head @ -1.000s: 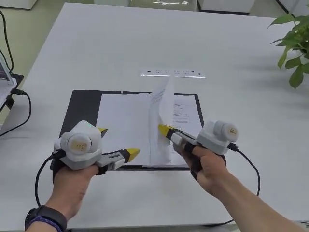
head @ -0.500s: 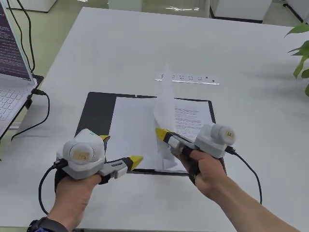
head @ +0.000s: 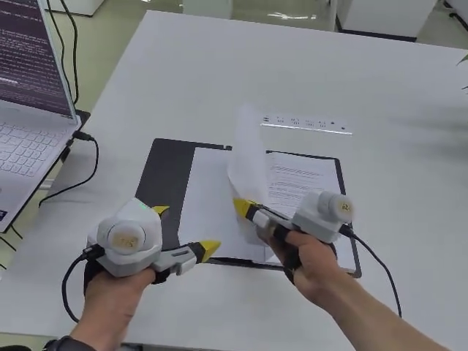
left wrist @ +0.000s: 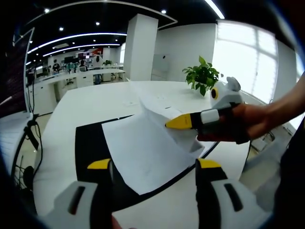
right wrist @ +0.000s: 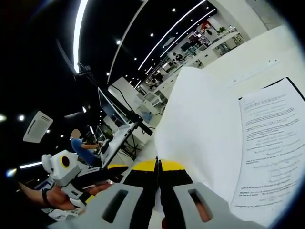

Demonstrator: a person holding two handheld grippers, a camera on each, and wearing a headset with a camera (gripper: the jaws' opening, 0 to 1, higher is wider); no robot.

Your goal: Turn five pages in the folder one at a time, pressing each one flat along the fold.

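Observation:
A black folder (head: 167, 183) lies open on the white table, with a blank turned page (head: 208, 201) on its left half and a printed page (head: 303, 183) on its right. My right gripper (head: 241, 208) is shut on the bottom edge of a white page (head: 248, 157) that stands nearly upright over the fold; the same page (right wrist: 205, 133) rises from the yellow tips in the right gripper view. My left gripper (head: 183, 232) is open at the folder's lower left corner, just above the near edge. Its jaws frame the blank page (left wrist: 143, 152) in the left gripper view.
An open laptop (head: 25, 110) with cables sits at the left table edge. A white power strip (head: 303, 123) lies just beyond the folder. A potted plant (left wrist: 202, 76) stands at the far right of the table. Office desks show behind.
The head camera has swung left, which brought the laptop into view. My right gripper has lifted the page further, so it stands more upright over the fold. The left gripper has kept its place.

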